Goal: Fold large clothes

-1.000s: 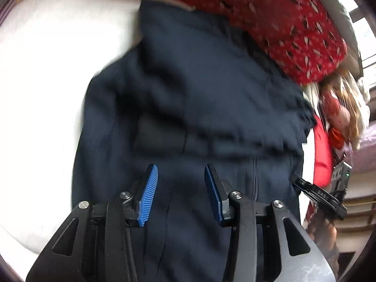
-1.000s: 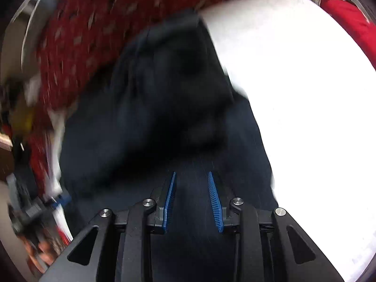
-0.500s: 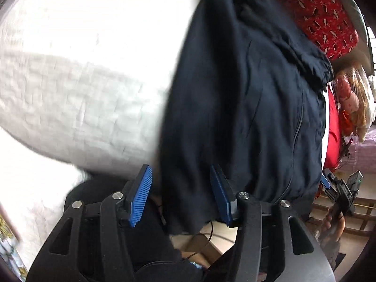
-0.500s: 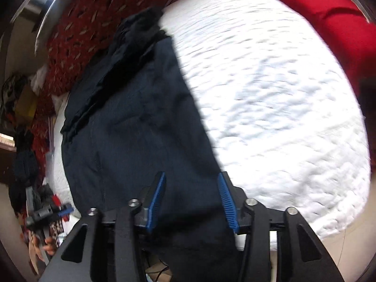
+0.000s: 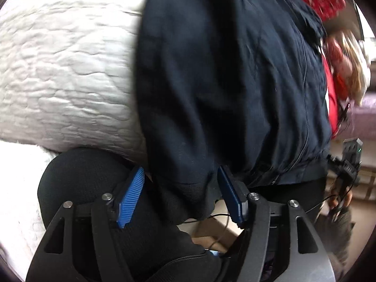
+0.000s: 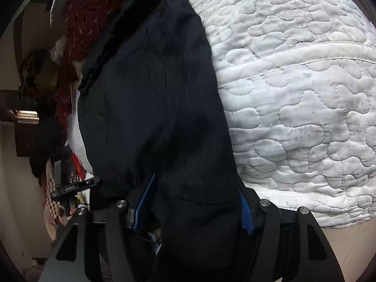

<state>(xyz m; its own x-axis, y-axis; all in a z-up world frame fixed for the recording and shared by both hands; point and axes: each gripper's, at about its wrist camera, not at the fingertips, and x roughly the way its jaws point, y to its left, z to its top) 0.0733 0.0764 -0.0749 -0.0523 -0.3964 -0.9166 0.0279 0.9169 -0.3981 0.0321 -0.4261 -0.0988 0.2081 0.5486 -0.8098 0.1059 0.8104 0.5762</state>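
Since a second ago both tongs have dropped back from over the middle of the garment to its near hem at the bed's edge, and the jaws have spread wider. The left gripper point(image 5: 182, 195) stands well open, its blue pads either side of a bunched corner of the hem; no pinch is made, so it has hold of nothing. The right gripper point(image 6: 197, 202) is likewise wide open, with the hem hanging between the pads and partly hiding the right one; whether cloth touches the pads I cannot tell.

To do this step well, I judge each jaw should close on the hem's full thickness, both layers caught, at matching points near the outer corners, so the lift comes up level and the fold lands square.

The dark navy jacket point(image 5: 235, 82) lies along the white quilted mattress point(image 6: 293, 94), its lower end draped over the near edge. It looks already doubled lengthways, with a zip line running down it in the left view, faint pinstripes in the right, and a rumpled hood or collar toward the red patterned blanket point(image 6: 94, 11).
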